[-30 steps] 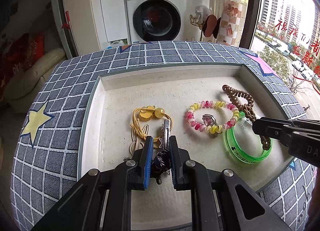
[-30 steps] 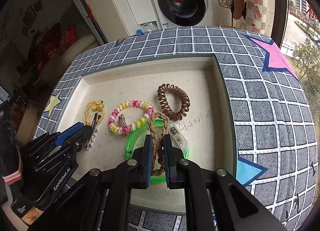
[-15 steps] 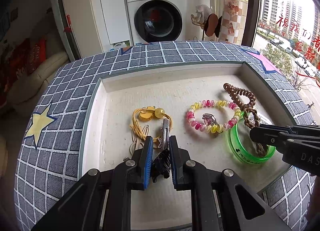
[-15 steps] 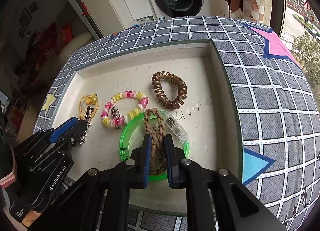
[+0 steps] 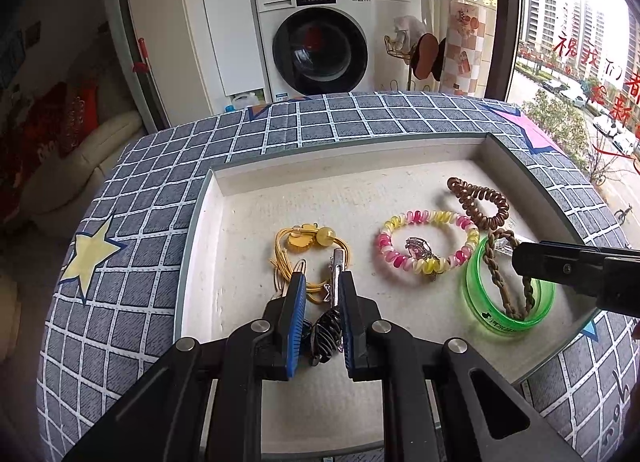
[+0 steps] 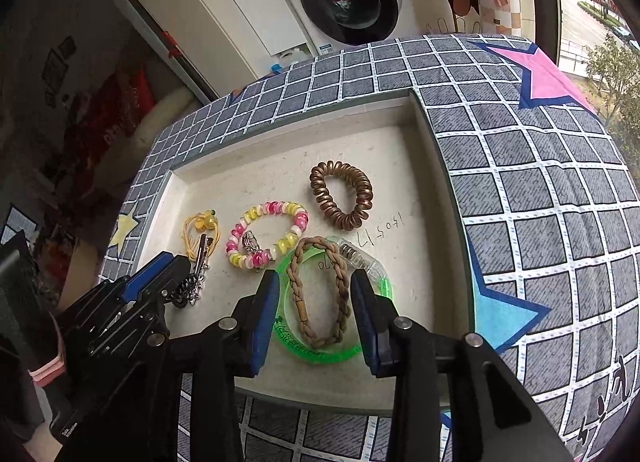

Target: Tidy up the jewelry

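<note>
In the left wrist view my left gripper (image 5: 322, 282) is shut on a black hair claw (image 5: 326, 336), low over the white tray (image 5: 340, 174). A silver clip (image 5: 337, 262) and a yellow cord hair tie (image 5: 316, 238) lie just ahead of it. My right gripper (image 6: 315, 278) hovers over the green bangle (image 6: 320, 356), and its jaws are opening. The braided brown bracelet (image 6: 298, 286) lies between the pads across the bangle, and neither pad touches it. A pink-and-yellow spiral hair tie (image 6: 298, 218) and a brown spiral hair tie (image 6: 320, 190) lie farther back.
The tray sits in a checked grey cloth with stars (image 6: 540, 202). A clear clip (image 6: 362, 258) rests at the bangle's far edge, and a small charm (image 5: 418, 248) lies inside the pink-and-yellow tie. A washing machine (image 5: 316, 38) stands behind the table, and a person's sleeve (image 6: 44, 370) shows at the left.
My right gripper's jaws have spread apart and let go of the braided bracelet, which now lies on the green bangle. The left gripper keeps its hold on the black claw.
</note>
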A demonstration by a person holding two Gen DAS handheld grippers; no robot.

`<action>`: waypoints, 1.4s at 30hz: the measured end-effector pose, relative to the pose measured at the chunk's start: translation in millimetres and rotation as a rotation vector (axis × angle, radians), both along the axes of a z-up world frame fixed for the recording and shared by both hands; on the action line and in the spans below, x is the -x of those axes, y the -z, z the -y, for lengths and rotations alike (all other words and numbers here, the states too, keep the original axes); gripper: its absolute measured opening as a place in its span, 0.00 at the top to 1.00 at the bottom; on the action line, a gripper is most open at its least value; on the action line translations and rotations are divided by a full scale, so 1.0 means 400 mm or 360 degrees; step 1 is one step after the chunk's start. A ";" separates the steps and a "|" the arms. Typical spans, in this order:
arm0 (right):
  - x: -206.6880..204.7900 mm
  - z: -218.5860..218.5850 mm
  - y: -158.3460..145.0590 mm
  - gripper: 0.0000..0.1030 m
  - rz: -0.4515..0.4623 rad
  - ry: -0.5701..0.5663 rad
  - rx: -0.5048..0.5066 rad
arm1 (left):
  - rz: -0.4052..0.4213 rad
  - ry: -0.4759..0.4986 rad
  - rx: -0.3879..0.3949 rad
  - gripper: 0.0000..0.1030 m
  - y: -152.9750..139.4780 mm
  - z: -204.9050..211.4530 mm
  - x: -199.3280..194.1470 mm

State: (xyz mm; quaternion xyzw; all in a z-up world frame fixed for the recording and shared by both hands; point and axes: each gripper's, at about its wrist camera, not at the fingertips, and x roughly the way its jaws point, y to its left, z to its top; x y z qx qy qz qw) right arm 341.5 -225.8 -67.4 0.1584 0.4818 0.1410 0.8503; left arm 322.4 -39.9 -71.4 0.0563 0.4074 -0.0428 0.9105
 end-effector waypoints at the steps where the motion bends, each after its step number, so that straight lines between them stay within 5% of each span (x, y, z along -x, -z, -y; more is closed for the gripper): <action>1: 0.001 0.001 -0.002 0.59 0.0004 0.0005 -0.0003 | 0.0002 -0.0001 0.0001 0.72 -0.001 -0.001 0.000; 5: 0.006 0.002 -0.014 0.59 0.0024 0.0012 0.0017 | 0.0011 -0.0003 -0.0015 0.67 -0.002 0.000 0.000; 7: 0.012 0.005 -0.018 0.57 0.0037 0.0015 0.0035 | 0.0055 -0.0040 -0.0034 0.00 -0.010 0.000 0.012; 9: 0.015 0.009 -0.018 0.51 0.0036 0.0024 0.0031 | 0.0164 -0.0069 -0.0039 0.00 -0.031 -0.003 0.033; 15: 0.025 0.022 -0.023 0.49 0.0022 0.0035 0.0071 | 0.0145 -0.0062 -0.0030 0.00 -0.053 -0.004 0.043; 18: 0.037 0.032 -0.031 0.38 0.0030 0.0048 0.0072 | 0.0138 -0.0069 -0.0009 0.00 -0.064 -0.015 0.064; 22: 0.065 0.033 -0.043 0.35 0.0054 0.0033 0.0140 | 0.0121 -0.0075 0.0008 0.00 -0.073 -0.029 0.106; 25: 0.095 0.029 -0.051 0.20 0.0069 0.0009 0.0177 | 0.0101 -0.0087 0.0034 0.00 -0.074 -0.042 0.142; 31: 0.159 0.038 -0.058 0.20 0.0060 0.0026 0.0179 | 0.0091 -0.0086 0.0042 0.00 -0.079 -0.055 0.225; 35: 0.208 0.031 -0.065 0.00 0.0086 0.0008 0.0248 | 0.0086 -0.0103 0.0060 0.00 -0.083 -0.065 0.276; 42: 0.304 0.012 -0.077 0.00 0.0166 0.0009 0.0314 | 0.0121 -0.0143 0.0038 0.00 -0.089 -0.074 0.353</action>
